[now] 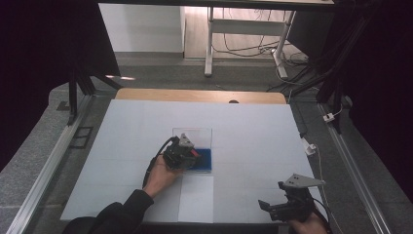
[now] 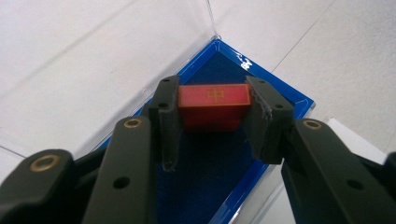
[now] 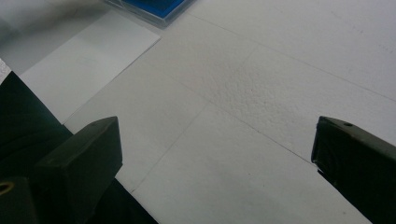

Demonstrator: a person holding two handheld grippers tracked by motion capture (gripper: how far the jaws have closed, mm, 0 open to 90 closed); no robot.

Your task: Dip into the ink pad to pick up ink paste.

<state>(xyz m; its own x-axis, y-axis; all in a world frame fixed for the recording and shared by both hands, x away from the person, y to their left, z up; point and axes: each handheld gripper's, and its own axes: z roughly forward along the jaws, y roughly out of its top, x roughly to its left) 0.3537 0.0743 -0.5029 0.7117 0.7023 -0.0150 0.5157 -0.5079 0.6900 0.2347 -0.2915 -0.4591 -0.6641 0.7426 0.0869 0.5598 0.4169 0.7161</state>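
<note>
White sheet (image 1: 196,197) on table (image 1: 253,126), desk legs (image 1: 209,44) + cables (image 1: 253,48) behind.

The right hand-held gripper (image 3: 215,163), jaws wide apart, hovers over the white table (image 3: 261,93).

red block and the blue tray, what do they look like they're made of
Red block: likely painted wood or plastic; matte faces, thin gold line and cross printed on top. Blue tray: glossy blue plastic rim, dark felt-like lining, clear plastic wall standing behind it.
</note>
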